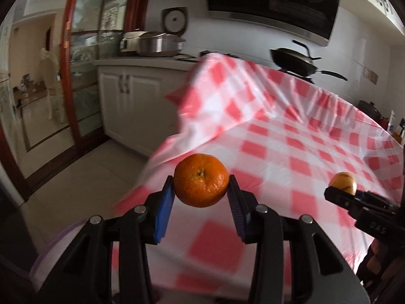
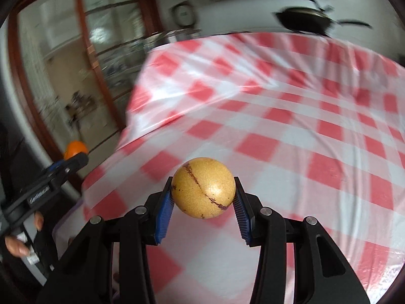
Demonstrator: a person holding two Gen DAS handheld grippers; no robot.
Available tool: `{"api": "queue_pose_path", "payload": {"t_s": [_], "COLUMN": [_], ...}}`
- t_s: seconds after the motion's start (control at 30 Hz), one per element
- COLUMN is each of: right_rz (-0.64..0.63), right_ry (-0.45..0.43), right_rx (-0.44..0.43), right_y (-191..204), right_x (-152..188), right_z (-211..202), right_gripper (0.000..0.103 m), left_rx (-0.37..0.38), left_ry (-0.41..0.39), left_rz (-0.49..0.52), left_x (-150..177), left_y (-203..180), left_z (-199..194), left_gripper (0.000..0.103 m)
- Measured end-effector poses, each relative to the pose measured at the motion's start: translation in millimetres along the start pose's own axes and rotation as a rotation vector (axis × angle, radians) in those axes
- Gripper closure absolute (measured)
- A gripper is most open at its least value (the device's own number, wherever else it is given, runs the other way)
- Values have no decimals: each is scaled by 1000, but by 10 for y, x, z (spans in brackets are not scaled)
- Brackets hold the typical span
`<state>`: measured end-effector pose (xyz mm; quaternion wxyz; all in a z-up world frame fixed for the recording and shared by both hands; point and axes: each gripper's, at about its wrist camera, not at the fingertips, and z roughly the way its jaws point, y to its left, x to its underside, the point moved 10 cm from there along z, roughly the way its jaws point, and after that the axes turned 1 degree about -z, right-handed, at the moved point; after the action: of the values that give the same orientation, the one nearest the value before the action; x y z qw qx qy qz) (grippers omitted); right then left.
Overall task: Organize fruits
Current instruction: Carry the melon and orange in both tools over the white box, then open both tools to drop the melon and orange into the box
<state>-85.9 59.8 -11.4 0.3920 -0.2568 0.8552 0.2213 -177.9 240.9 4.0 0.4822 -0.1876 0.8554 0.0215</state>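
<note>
My left gripper [image 1: 201, 181] is shut on an orange tangerine [image 1: 201, 180], held in the air above the near left corner of the red-and-white checked tablecloth [image 1: 291, 131]. My right gripper [image 2: 203, 188] is shut on a round yellow fruit [image 2: 203, 188] with brown streaks, also above the cloth. In the left wrist view the right gripper [image 1: 339, 190] shows at the far right with the yellow fruit [image 1: 343, 181] at its tip. In the right wrist view the left gripper [image 2: 73, 157] shows at the left edge with the tangerine [image 2: 75, 148], and a person's fingers [image 2: 15, 247] hold its handle.
The cloth drapes over a raised hump [image 1: 220, 76] at its far left end. Behind it a dark wok [image 1: 295, 62] sits on the stove, and steel pots [image 1: 157, 43] stand on a white cabinet counter [image 1: 141, 62]. A tiled floor [image 1: 76, 172] and a wood-framed glass door [image 1: 83, 58] lie to the left.
</note>
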Motion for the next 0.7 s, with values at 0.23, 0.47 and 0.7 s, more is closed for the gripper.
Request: {"api": "queue_pose_path", "payload": {"t_s": [0.23, 0.47, 0.7], "right_rz": [-263, -431, -547], "right_ry": [47, 138, 343], "right_rx": [-153, -250, -366], "right_y": [1075, 1762, 2223], "right_x": [289, 719, 1373], "right_z": [57, 200, 450], "right_gripper": [59, 59, 59], "left_rx": [-129, -235, -244], "left_ry": [68, 179, 403], "left_rz": [-26, -43, -43], "left_x": [379, 848, 1656], "left_y": [877, 1512, 1759], "left_z": [-277, -309, -136], "left_gripper": [61, 61, 61]}}
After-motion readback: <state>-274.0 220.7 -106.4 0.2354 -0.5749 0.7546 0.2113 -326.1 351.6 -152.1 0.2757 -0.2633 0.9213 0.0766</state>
